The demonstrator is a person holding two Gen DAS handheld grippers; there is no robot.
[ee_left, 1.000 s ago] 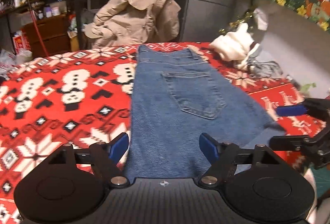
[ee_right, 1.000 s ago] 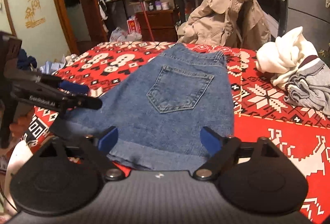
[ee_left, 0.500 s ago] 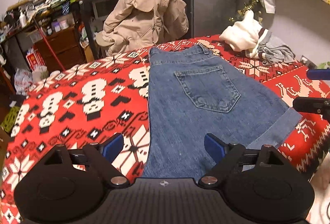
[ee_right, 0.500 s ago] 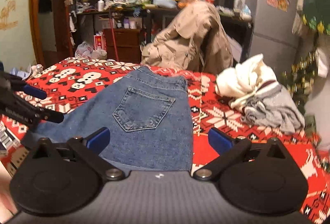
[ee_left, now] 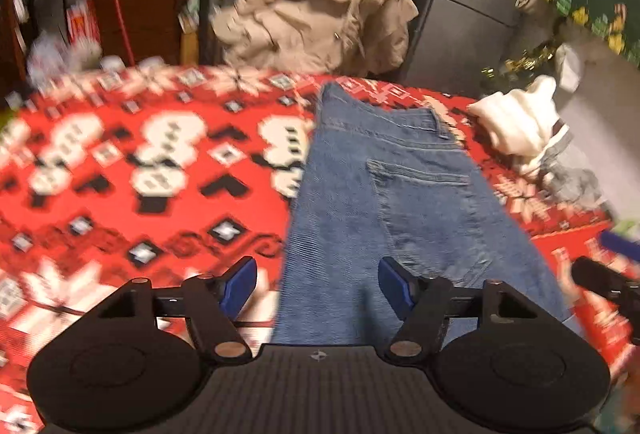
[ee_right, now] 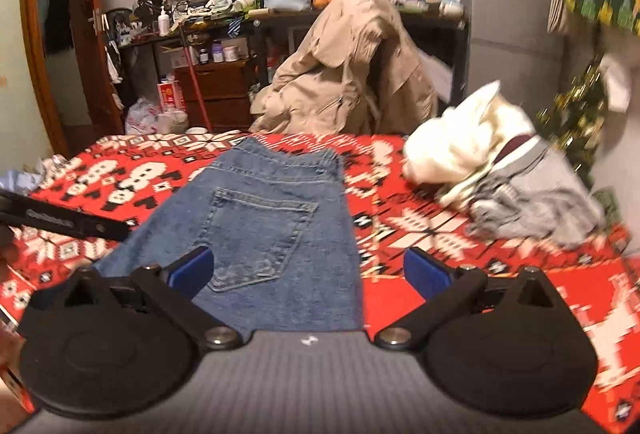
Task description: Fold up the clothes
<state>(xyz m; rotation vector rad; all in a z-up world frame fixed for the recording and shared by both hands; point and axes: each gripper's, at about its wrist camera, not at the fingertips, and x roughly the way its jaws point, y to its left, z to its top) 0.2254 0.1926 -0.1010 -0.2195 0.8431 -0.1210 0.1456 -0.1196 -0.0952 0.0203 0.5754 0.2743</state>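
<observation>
Jeans [ee_left: 384, 218] lay flat on red patterned cloth [ee_left: 132, 170], back pocket [ee_right: 256, 234] up, waistband at far edge, folded lengthwise into a long strip. Near hem hidden under gripper bodies in both views.

Left gripper [ee_left: 318, 284]: jaws apart, just been closing, blue pads straddling left edge of jeans at near end; no pad seen pressing on denim. Left view motion-blurred, so contact with fabric could not be judged finely.

Right gripper [ee_right: 308, 272]: jaws wide apart, blue pads straddling right edge of jeans, left pad over denim near pocket, right pad over bare cloth. Nothing clamped.

Each gripper seen in the other's view: right one's fingers at right margin of left view, left one's dark finger at left margin of right view, beside jeans.

Heap of white and grey clothes [ee_right: 500, 170] on cloth, right of jeans, apart from them. Beige coat [ee_right: 348, 70] draped beyond far edge of cloth.
</observation>
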